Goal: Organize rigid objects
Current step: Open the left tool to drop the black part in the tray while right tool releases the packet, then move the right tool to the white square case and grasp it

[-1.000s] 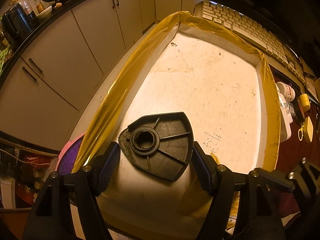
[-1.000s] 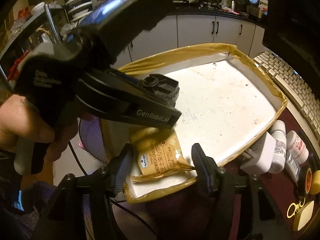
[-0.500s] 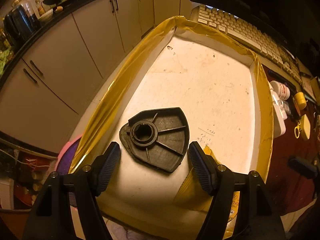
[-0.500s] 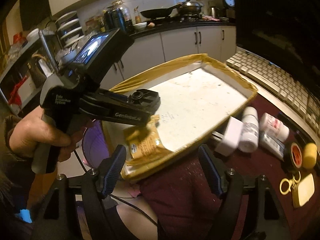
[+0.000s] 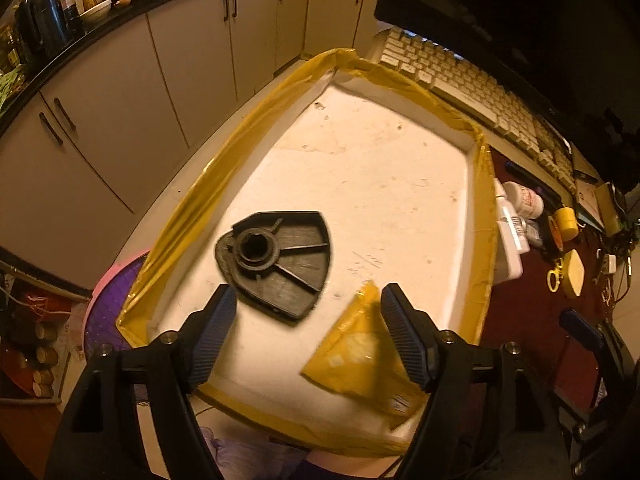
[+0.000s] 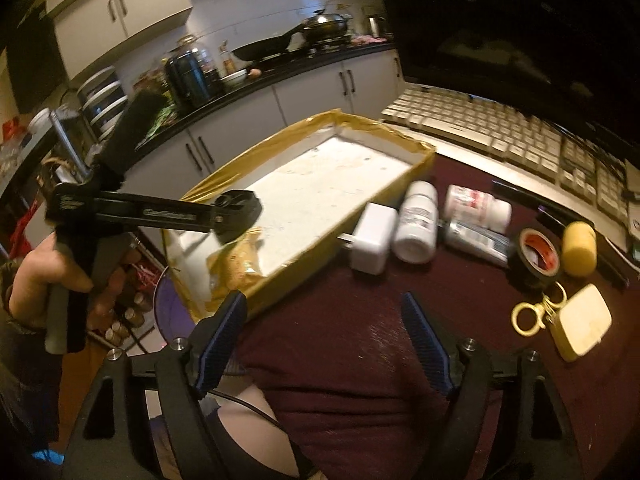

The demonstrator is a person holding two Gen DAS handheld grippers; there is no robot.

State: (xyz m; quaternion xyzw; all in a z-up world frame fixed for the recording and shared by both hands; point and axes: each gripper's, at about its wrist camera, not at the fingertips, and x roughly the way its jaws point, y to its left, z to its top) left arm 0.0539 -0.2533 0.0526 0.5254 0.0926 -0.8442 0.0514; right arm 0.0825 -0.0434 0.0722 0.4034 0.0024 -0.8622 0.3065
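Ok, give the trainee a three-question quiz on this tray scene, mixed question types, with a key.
1. True or false: the black plastic part lies inside the tray.
2. Which lies outside the tray? A) yellow packet B) white charger C) black plastic part
3. Fill in: the left claw is ___, gripping nothing.

Key: 1 true; 2 B; 3 open
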